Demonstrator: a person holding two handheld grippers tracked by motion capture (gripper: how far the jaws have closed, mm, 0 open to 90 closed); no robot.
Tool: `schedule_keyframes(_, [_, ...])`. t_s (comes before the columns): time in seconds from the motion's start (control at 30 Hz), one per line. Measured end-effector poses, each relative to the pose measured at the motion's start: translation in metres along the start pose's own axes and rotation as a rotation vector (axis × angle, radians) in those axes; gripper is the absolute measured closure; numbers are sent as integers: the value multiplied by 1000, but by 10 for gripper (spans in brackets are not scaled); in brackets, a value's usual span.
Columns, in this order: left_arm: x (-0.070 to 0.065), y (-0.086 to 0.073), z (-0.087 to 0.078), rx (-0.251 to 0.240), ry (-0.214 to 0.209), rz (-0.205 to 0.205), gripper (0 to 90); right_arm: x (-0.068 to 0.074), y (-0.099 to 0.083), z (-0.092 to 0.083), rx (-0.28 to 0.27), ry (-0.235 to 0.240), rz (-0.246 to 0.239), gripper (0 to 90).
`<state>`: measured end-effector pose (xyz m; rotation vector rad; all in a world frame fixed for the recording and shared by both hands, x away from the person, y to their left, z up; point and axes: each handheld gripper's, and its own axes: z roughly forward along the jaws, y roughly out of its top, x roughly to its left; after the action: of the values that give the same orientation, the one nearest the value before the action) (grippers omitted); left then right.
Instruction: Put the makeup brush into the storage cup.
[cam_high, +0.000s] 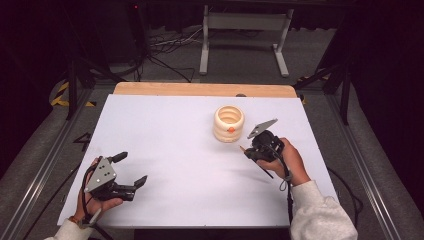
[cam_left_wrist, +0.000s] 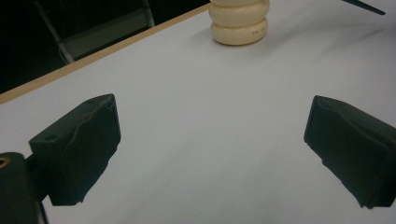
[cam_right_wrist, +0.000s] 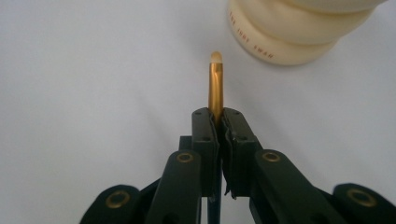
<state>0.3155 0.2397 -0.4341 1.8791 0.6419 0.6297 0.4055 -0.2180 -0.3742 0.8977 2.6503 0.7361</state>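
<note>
A cream ribbed holder (cam_high: 229, 123) stands on the white table (cam_high: 165, 125), right of centre, with a small orange spot on its near side. My right gripper (cam_high: 248, 152) is just to its near right, shut on a slim brush (cam_high: 242, 148). In the right gripper view the brush (cam_right_wrist: 215, 84) sticks out past the closed gripper (cam_right_wrist: 219, 116), showing a gold ferrule and a pale tip that points toward the holder (cam_right_wrist: 299, 32). The dark handle trails back under the hand. My left gripper (cam_high: 131, 169) rests at the near left, open, nothing between its jaws (cam_left_wrist: 210, 140). The holder (cam_left_wrist: 239, 21) stands far ahead of it.
A wooden strip (cam_high: 200, 89) edges the table's far side. Beyond it on the floor stand a grey metal frame (cam_high: 245, 22) and loose cables (cam_high: 170, 45). Dark stands flank the table at both sides.
</note>
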Motion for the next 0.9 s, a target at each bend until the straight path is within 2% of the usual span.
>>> schedule_keyframes(0.03, [0, 0, 0, 3, -1, 2, 46, -2, -2, -4, -31, 1, 12, 851])
schedule_keyframes(0.43, [0, -1, 1, 10, 0, 0, 46, -2, -15, -21, -187, -21, 32, 851])
schedule_keyframes(0.63, [0, -1, 2, 12, -3, -4, 47, 0, -18, -27, -232, -31, 14, 850])
schedule_keyframes(0.9, [0, -1, 3, 15, -8, -7, 48, -2, -22, -39, -294, -37, 18, 850])
